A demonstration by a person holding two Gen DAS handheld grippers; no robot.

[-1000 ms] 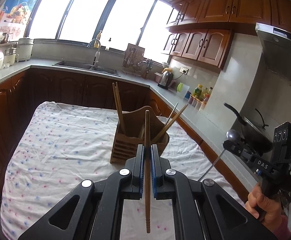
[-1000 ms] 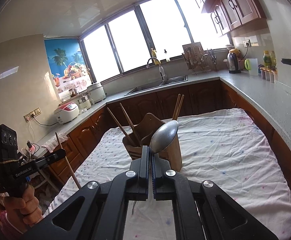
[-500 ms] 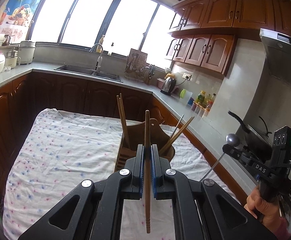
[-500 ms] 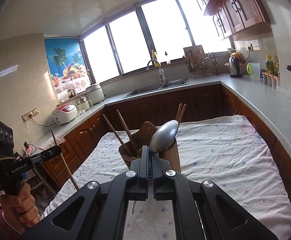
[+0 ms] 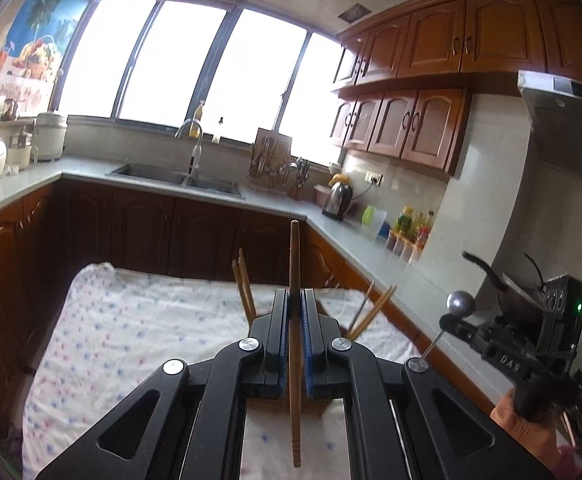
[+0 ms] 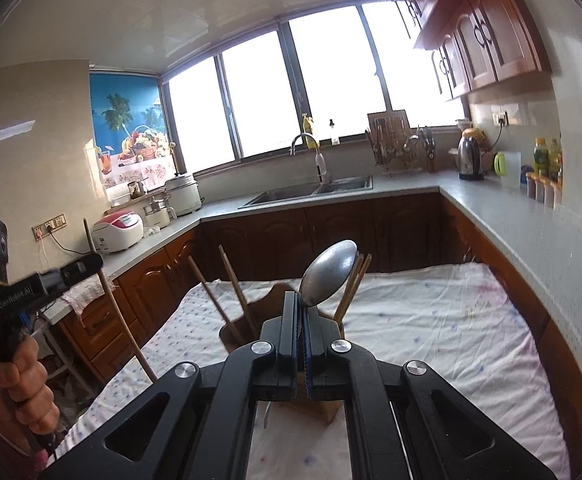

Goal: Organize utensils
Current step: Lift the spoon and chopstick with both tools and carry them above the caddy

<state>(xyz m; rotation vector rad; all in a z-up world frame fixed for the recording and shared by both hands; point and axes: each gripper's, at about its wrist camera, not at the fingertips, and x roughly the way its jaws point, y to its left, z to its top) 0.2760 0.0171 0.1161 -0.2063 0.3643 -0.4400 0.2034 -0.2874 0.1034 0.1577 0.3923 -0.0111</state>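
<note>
The wooden chopstick (image 5: 294, 320) is light and stiff, pinched mid-stick by the left gripper (image 5: 295, 300). The metal spoon (image 6: 328, 273) looks slippery; the right gripper (image 6: 301, 304) squeezes its thin handle. Both hang above the wooden holder (image 6: 247, 326).

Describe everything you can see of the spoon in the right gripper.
The spoon is plain grey metal with a dull shine and an oval bowl. It stands nearly upright, bowl uppermost and tilted slightly right. The right gripper is shut on its neck just below the bowl, and the thin handle pokes out beneath the jaws. It hangs in the air before the wooden utensil holder, touching nothing but the gripper pads. The left wrist view shows its rounded bowl too.
</note>
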